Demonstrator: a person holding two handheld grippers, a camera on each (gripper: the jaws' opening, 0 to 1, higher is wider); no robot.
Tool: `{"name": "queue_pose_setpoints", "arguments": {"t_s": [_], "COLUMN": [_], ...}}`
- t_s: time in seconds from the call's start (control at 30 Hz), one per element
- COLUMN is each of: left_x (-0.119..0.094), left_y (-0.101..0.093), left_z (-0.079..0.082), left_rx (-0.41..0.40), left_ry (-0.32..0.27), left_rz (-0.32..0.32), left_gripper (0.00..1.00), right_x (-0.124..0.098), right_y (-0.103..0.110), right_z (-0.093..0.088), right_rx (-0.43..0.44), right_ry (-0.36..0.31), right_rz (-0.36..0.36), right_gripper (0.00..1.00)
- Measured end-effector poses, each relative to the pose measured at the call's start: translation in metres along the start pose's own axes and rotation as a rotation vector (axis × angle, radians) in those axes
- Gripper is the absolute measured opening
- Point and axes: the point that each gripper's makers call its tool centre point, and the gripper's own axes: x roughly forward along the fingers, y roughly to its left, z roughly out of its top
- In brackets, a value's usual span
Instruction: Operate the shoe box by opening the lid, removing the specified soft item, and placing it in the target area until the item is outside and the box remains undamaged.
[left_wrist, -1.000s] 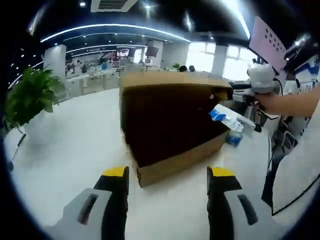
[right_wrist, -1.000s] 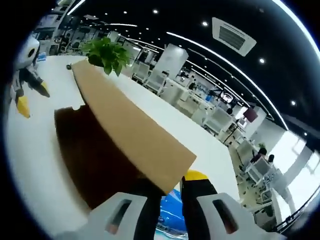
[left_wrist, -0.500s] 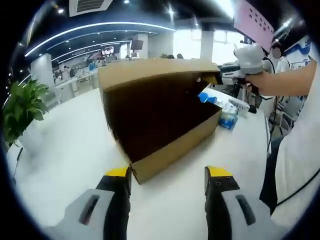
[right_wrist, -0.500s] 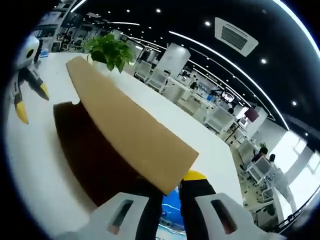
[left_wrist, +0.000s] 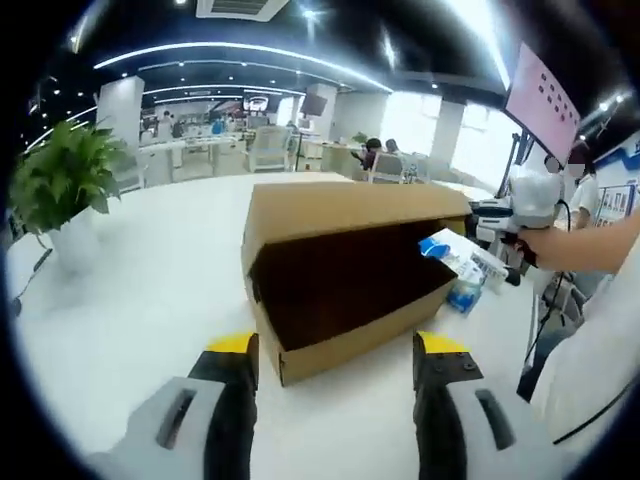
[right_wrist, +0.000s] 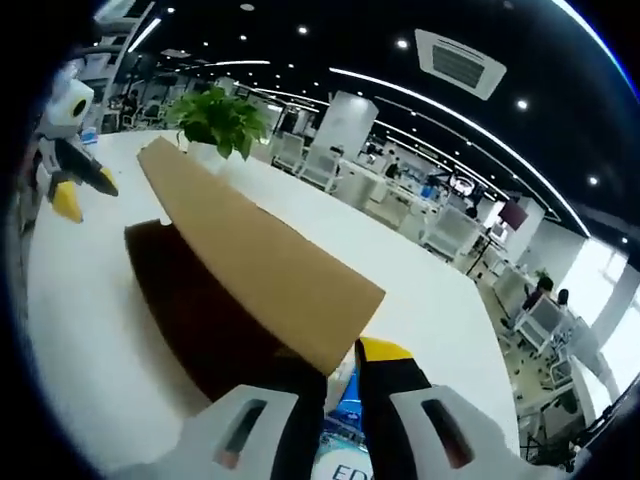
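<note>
White desk (left_wrist: 130, 300) carries everything; it runs long, with office rows behind it in both views.

Box (left_wrist: 345, 270), brown cardboard, sits mid-desk with the lid (left_wrist: 350, 208) lifted part-way, dark interior open toward the left gripper. In the right gripper view the lid (right_wrist: 255, 260) slants up from the box's dark inside (right_wrist: 190, 310), its free edge right at that gripper's jaws.

Potted plant (left_wrist: 62, 185), green leaves in a white pot, stands near the desk's far left edge in the left gripper view, well apart from the box. In the right gripper view the plant (right_wrist: 218, 120) sits beyond the far end of the lid.

Person: a forearm and hand (left_wrist: 560, 245) reach in from the right of the left gripper view, white garment below it.

Left gripper (left_wrist: 335, 355): jaws spread wide, yellow tips, nothing between them, hanging just short of the box's near corner. Seen from the right gripper view it is at the far left (right_wrist: 70, 150), above the desk, apart from the box.

Right gripper (right_wrist: 338, 375): jaws nearly together at the lid's edge, with a blue-and-white item (right_wrist: 345, 440) below them. Cannot tell if they pinch the lid, the item, or nothing. In the left gripper view the same gripper (left_wrist: 515, 235) is at the box's right end.

Blue-and-white packet (left_wrist: 455, 255) sticks out of the box opening at the right end, half inside, half out. A small blue thing (left_wrist: 465, 297) sits on the desk just below it, too blurred to name.
</note>
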Motion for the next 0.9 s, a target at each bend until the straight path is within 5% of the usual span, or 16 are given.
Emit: {"name": "queue_pose_setpoints", "arguments": {"t_s": [0.23, 0.43, 0.9], "left_x": [0.001, 0.001, 0.006], "left_y": [0.007, 0.002, -0.009], "left_z": [0.027, 0.055, 0.066], "left_rx": [0.028, -0.094, -0.187], "left_ry": [-0.057, -0.157, -0.171], "left_rz": [0.012, -0.034, -0.107], "left_gripper": [0.64, 0.68, 0.70], "right_x": [-0.004, -0.008, -0.016], "right_y": [0.003, 0.002, 0.019], "right_z": [0.000, 0.005, 0.006], "right_rx": [0.025, 0.073, 0.197], "right_ry": [-0.009, -0.033, -0.045], "right_rz": [0.030, 0.090, 0.222], "right_gripper": [0.10, 0.13, 0.29]}}
